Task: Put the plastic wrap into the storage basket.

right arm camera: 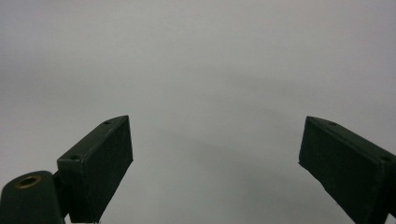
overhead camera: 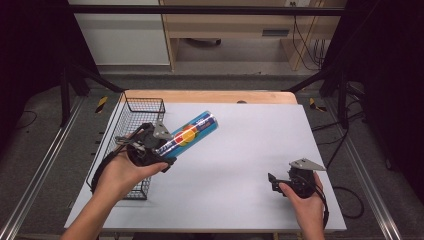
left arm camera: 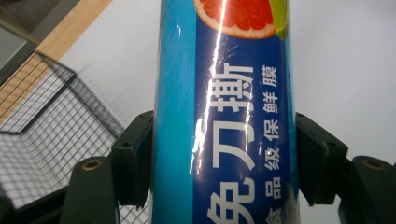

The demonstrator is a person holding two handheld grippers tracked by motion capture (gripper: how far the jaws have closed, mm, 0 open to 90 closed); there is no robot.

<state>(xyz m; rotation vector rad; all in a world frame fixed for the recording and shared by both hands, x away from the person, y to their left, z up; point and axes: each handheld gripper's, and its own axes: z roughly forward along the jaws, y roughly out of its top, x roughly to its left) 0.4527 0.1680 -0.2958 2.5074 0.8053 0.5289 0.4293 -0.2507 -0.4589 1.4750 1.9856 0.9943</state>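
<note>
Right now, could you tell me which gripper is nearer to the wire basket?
Left. The left gripper is beside the wire basket; the right gripper is far across the table.

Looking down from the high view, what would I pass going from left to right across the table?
Wire basket → left gripper gripping a blue roll of cling film → bare grey table mat → right gripper, jaws open, holding nothing.

The middle and far part of the grey mat [overhead camera: 250, 150] are left bare, so free passage is offered there. The left edge is blocked by the wire basket [overhead camera: 142, 107]. Above its near end, room is taken up by the left gripper [overhead camera: 167, 150] and its slanting blue tube [overhead camera: 192, 131]. The near right corner is occupied by the right gripper [overhead camera: 272, 182].
</note>
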